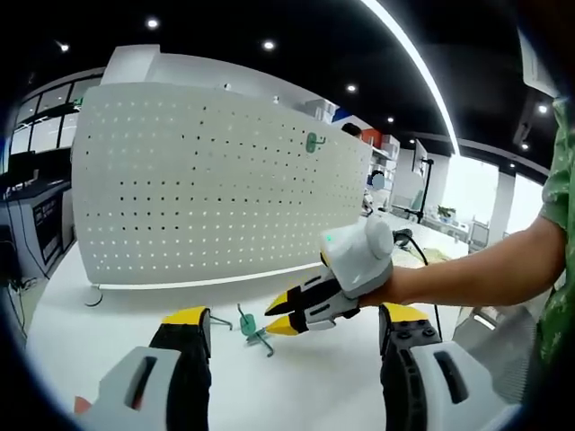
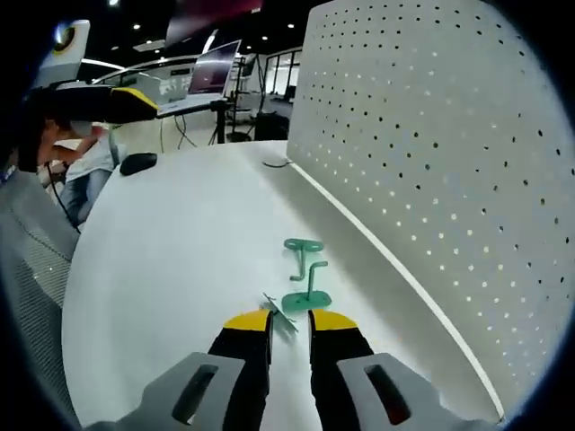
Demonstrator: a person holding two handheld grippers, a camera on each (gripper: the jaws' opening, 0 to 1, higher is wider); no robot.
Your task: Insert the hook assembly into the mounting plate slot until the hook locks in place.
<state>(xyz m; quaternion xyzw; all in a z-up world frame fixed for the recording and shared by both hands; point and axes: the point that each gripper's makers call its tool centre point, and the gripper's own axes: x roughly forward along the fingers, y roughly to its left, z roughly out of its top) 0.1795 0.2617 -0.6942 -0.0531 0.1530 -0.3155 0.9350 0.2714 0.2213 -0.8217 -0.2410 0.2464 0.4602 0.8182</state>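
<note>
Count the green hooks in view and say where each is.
3. One hook is mounted high on the pegboard; two lie on the table, near hook at the right gripper, far hook beyond.

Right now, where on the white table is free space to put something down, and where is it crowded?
The table is bare from the green hooks over to the black mouse and the near edge. A bare strip also runs along the foot of the pegboard. It is crowded at the hooks, where the right gripper reaches.
</note>
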